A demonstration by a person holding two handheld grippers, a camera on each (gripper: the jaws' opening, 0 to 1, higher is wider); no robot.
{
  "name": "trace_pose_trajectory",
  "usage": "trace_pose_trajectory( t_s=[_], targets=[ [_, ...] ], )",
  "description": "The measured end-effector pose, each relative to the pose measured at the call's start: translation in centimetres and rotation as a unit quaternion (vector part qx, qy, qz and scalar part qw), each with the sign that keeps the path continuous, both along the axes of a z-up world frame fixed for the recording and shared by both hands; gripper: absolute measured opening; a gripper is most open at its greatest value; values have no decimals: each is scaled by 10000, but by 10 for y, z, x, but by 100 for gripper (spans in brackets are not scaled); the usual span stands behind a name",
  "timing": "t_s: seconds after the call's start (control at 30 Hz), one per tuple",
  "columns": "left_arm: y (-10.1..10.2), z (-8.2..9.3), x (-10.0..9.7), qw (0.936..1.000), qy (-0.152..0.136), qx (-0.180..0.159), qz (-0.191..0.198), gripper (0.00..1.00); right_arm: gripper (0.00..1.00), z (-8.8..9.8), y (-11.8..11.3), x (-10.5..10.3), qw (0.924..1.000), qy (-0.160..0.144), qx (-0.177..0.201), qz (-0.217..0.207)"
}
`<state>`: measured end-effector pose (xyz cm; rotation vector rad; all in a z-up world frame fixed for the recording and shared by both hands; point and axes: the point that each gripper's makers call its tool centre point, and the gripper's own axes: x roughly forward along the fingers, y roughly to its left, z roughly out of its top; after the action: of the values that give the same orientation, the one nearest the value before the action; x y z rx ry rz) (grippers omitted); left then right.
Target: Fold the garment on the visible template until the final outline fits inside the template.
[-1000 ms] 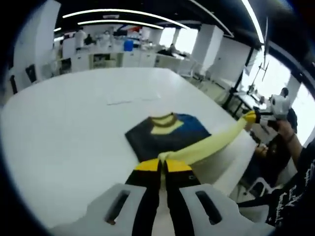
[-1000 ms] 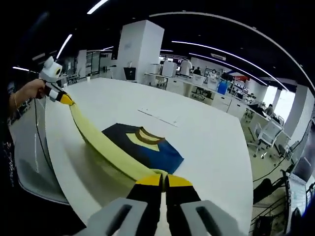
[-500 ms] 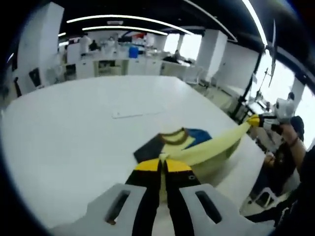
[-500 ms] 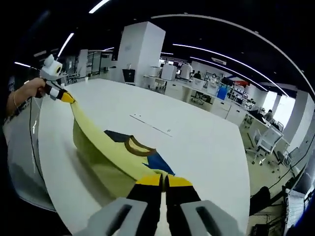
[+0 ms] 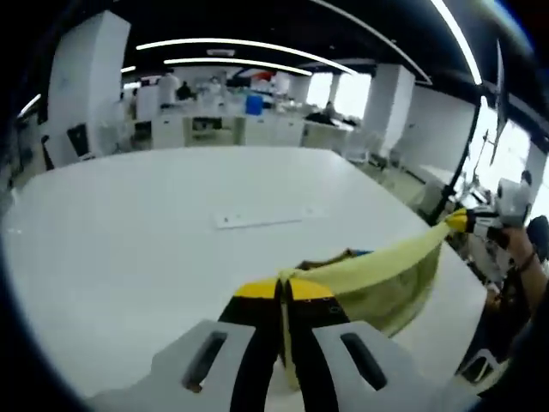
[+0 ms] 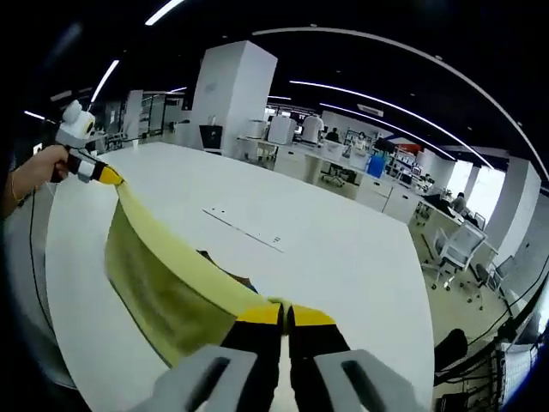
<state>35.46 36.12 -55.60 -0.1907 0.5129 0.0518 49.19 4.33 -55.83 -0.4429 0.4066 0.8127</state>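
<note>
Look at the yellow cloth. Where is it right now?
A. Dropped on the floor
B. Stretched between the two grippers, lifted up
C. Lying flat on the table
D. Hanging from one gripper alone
B: the yellow cloth hangs taut from the left gripper to the right gripper, raised above the white table.

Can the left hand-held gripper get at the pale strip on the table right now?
Probably not: the left hand-held gripper is shut on the yellow garment edge, stretched to the right hand-held gripper. The strip lies farther off.
</note>
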Motion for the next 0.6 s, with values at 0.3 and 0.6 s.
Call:
trace_pose_trajectory(
  t_s=[0.3, 0.6],
  targets=[
    [16, -17, 29, 9993, -169, 244, 241, 0, 0, -21, 13, 29, 9999, 126, 48, -69],
    [28, -54, 58, 9985, -120, 294, 438, 0, 0, -62, 24, 57, 9985, 400, -39, -380]
  ],
)
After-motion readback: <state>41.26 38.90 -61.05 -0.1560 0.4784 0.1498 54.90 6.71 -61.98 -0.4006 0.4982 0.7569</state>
